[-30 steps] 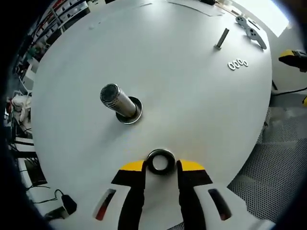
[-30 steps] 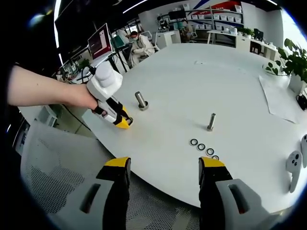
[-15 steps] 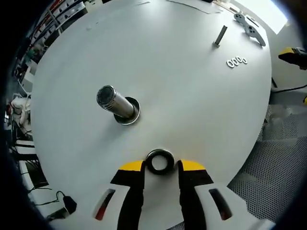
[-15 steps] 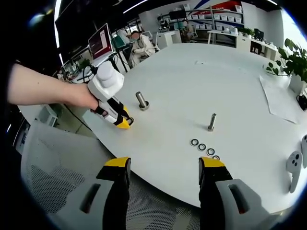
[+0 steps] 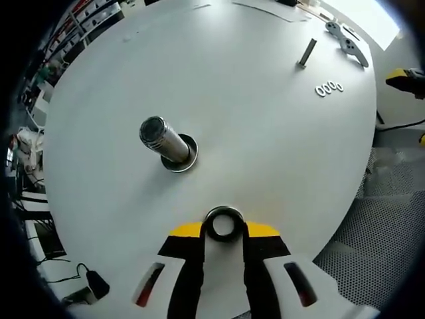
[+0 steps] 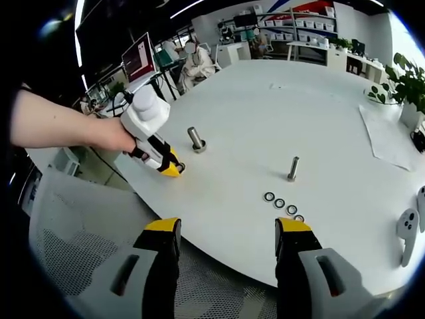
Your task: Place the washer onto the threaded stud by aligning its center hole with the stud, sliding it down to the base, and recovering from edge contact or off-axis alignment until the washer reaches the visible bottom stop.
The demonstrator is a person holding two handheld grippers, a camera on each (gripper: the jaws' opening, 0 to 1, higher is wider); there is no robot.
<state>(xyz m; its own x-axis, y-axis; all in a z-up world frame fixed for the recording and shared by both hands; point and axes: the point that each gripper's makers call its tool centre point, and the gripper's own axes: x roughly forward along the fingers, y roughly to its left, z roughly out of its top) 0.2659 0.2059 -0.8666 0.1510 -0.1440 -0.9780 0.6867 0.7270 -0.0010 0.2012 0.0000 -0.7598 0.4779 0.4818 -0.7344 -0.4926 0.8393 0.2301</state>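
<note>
A steel washer (image 5: 222, 224) lies on the white round table (image 5: 265, 153) near its front edge. My left gripper (image 5: 222, 230) is shut on the washer, its yellow tips pressed to both sides. The thick threaded stud (image 5: 165, 139) stands on its flanged base (image 5: 182, 160) a short way beyond and to the left of the washer. In the right gripper view, the left gripper (image 6: 174, 169) is held by a hand just in front of that stud (image 6: 195, 139). My right gripper (image 6: 227, 234) hangs open off the table's edge with nothing between its fingers.
A thinner stud (image 5: 307, 53) (image 6: 293, 169) stands farther across the table, with a row of spare washers (image 5: 329, 88) (image 6: 279, 203) near it. Grey flat tools (image 5: 348, 41) lie at the far edge. Mesh flooring (image 5: 372, 219) lies beyond the rim. A person sits at a desk (image 6: 197, 61) behind.
The left gripper's jaws have come closer together and now press on the washer. The right gripper has stayed still.
</note>
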